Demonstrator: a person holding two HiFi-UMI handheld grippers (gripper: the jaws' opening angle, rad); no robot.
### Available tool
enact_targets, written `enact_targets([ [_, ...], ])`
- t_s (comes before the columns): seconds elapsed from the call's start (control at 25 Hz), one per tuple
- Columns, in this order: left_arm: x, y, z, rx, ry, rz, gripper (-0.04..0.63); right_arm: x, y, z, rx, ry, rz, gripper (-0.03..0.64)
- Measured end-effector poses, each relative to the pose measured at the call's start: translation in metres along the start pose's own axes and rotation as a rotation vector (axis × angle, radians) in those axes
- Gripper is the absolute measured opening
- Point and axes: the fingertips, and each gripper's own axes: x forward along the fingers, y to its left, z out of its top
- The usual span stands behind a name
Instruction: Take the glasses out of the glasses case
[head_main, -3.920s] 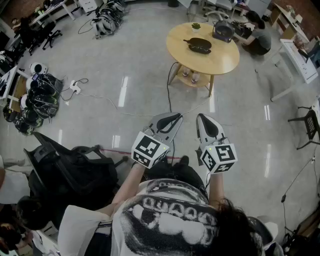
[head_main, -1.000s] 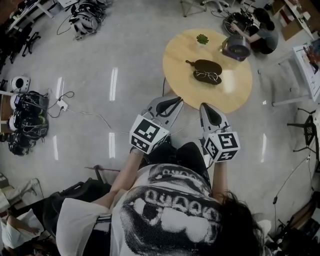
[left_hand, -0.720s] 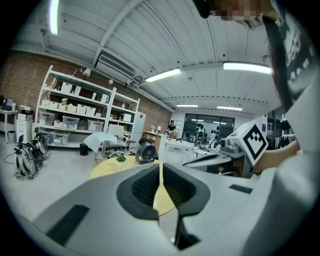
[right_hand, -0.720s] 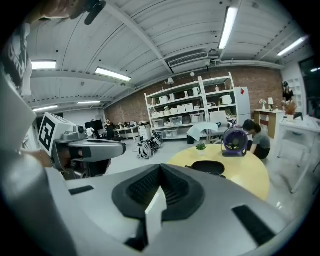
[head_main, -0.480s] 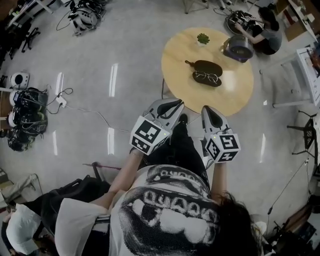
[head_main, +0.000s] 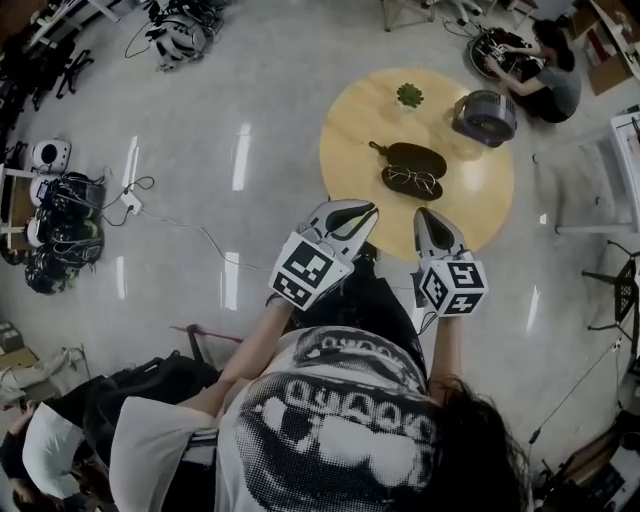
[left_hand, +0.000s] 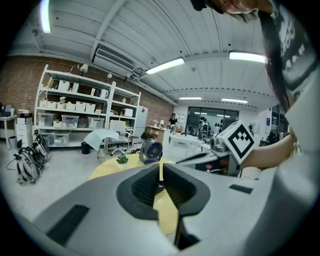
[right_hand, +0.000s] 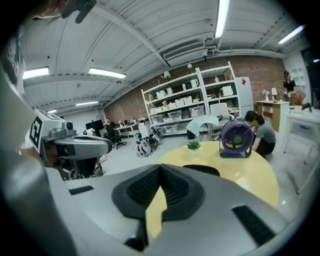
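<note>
Now closer to the table (head_main: 362, 128), left tool (head_main: 366, 211) and right tool (head_main: 426, 213) (both closed, empty).

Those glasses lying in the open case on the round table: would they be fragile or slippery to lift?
Probably light: the glasses have a thin frame. Likely fragile, as such thin rims could bend under a hard pinch. The open case seems to lie loose on the table, so it may slide when they are pulled.
</note>
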Motion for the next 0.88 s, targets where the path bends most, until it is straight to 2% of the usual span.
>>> enact_targets([
  [0.28,0.051,0.009,0.012,0.012,0.029,-0.002,0.028,0.026,-0.063,-0.010,0.008,0.078,-0.011,-0.003],
  [0.52,0.075,0.014,0.011,0.009,0.066,0.011,0.028,0.050,-0.106,-0.027,-0.020,0.161,-0.019,0.000],
  [0.88,0.089,0.029,0.018,0.023,0.083,0.066,0.028,0.096,-0.133,-0.065,-0.104,0.348,0.069,0.132],
])
